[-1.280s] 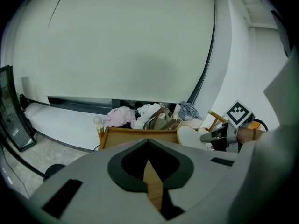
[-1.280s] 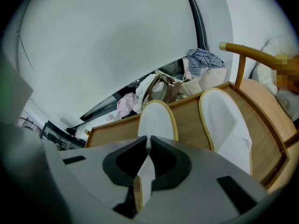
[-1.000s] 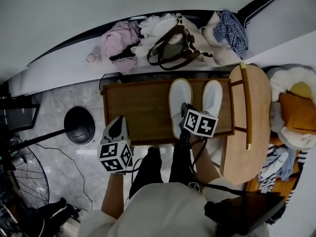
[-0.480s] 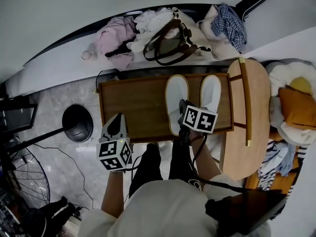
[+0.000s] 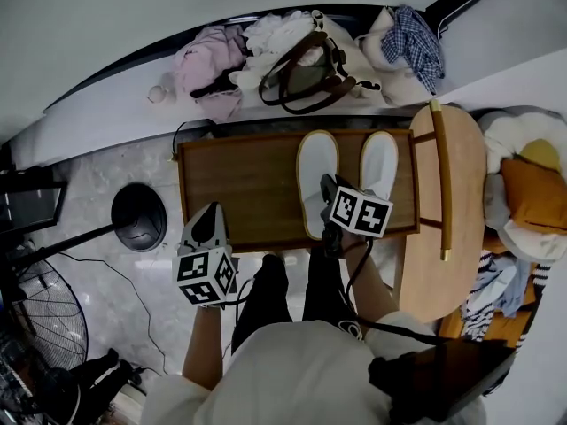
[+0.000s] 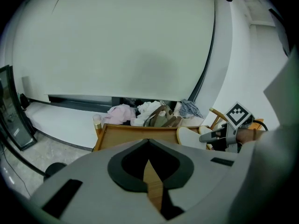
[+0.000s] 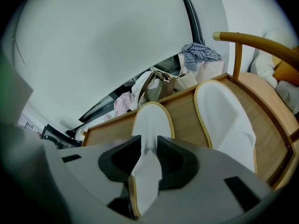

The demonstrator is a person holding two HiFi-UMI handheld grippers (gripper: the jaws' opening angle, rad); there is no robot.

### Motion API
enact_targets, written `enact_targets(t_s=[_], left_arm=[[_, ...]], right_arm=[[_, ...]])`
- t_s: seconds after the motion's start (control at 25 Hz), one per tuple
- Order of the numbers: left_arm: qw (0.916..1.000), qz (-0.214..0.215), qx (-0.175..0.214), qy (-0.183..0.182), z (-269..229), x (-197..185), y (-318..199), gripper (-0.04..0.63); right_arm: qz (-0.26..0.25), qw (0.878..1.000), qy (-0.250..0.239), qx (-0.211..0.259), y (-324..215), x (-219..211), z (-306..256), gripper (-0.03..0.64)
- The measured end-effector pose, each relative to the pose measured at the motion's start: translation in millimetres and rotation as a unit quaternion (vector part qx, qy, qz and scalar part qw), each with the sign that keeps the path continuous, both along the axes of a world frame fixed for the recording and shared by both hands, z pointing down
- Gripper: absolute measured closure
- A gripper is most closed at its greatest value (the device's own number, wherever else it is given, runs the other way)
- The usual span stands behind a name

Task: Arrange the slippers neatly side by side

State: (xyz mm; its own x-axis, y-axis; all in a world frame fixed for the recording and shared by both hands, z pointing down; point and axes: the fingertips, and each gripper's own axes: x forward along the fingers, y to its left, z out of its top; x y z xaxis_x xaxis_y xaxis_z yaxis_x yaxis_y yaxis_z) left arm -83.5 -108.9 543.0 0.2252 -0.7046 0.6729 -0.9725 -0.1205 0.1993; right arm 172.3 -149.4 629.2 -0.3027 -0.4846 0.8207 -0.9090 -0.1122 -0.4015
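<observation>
**Between your right gripper's jaws: the heel end of the left-hand slipper**

Your right gripper (image 7: 148, 150) stands with its jaws apart; they have just been opening. A raised fold of white upper sits in the gap, and the pads look clear of it on both sides, so I judge nothing is held. That fold belongs to the left-hand slipper (image 7: 150, 120), which runs straight away from the gripper along the jaw line, heel under the jaws and toe toward the far rim of the wooden table (image 5: 239, 184).

The right-hand slipper (image 7: 226, 120) lies just beside it on your right. It points the same way, and a narrow strip of wood shows between the two. Seen from the head view, the pair looks parallel and close to level at the toes.

Your left gripper (image 6: 148, 154) is closed on nothing. It hangs well apart to the left, over the table's near edge.

So the right hand is the near one. To avoid skewing the slipper, lift back along its long axis, not across it.
</observation>
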Motion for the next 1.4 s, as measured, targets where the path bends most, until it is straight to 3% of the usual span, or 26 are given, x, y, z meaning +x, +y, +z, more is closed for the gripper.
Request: enact_targets(t_s=[0.56, 1.0, 1.4], left_arm=[[0.9990, 0.002, 0.027, 0.035, -8.9, 19.0, -4.0, 0.578], [0.9977, 0.027, 0.029, 0.055, -8.5, 42.9, -9.4, 0.578], [0.9969, 0.049, 0.015, 0.060, -1.8, 68.3, -18.3, 0.578]], right_arm=[[-0.017, 0.999, 0.040, 0.022, 10.0, 20.6, -35.8, 0.483], [0.020, 0.997, 0.069, 0.035, 24.5, 64.7, -60.6, 0.483], [0.035, 0.994, 0.095, 0.036, 23.7, 100.1, -48.2, 0.483]])
